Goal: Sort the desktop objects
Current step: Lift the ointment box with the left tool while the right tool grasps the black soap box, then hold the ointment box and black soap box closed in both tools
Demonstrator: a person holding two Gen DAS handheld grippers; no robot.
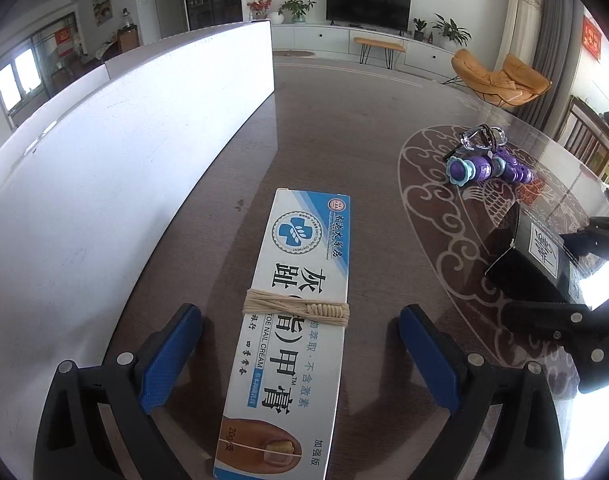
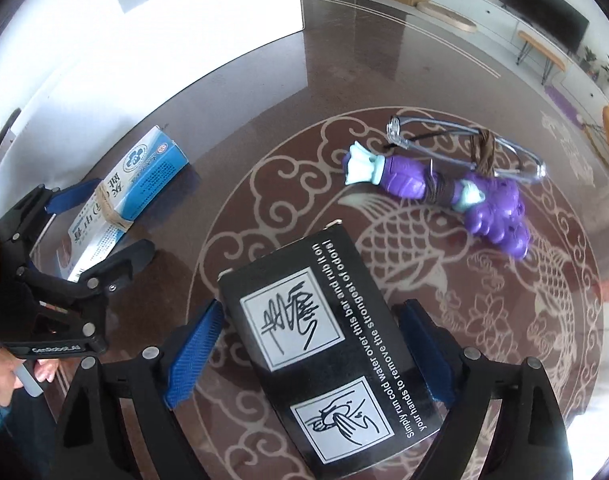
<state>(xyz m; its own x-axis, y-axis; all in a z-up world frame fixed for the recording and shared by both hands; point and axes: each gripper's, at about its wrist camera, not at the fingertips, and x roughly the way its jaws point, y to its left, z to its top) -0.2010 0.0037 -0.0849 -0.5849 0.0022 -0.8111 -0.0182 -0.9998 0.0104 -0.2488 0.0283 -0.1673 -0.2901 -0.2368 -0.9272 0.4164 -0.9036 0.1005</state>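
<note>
- Nearest in the right wrist view, the right tongs point(image 2: 308, 356) straddle the black box point(image 2: 328, 344), which lies flat on the counter point(image 2: 384, 80). Their blue pads stand just beside its long sides with a sliver of gap showing, so they are open around it, not yet pinching.
- The left tongs point(image 1: 300, 360) likewise stand wide around the white-and-blue cream carton point(image 1: 292, 320), clear space on either side of it. The carton lies flat, bound across its middle with tan twine point(image 1: 296, 307).
- The step in hand looks like a double pick-up: each box is bracketed, neither gripped. Next, each pair would need to close squarely on the long sides, then lift.
- Farther out, the purple toy point(image 2: 444, 192), tied to a pair of clear-framed glasses point(image 2: 464, 148), lies untouched on the carp pattern, well apart from both boxes.
- Only the right view shows the black box's printed instructions, the left tongs from the side and a hand point(image 2: 8, 376) below them.
- Only the left view reads the carton's top face, and shows the right tongs as dark shapes at its right edge.
- A white panel point(image 1: 124, 140) stands along the counter's far left.
</note>
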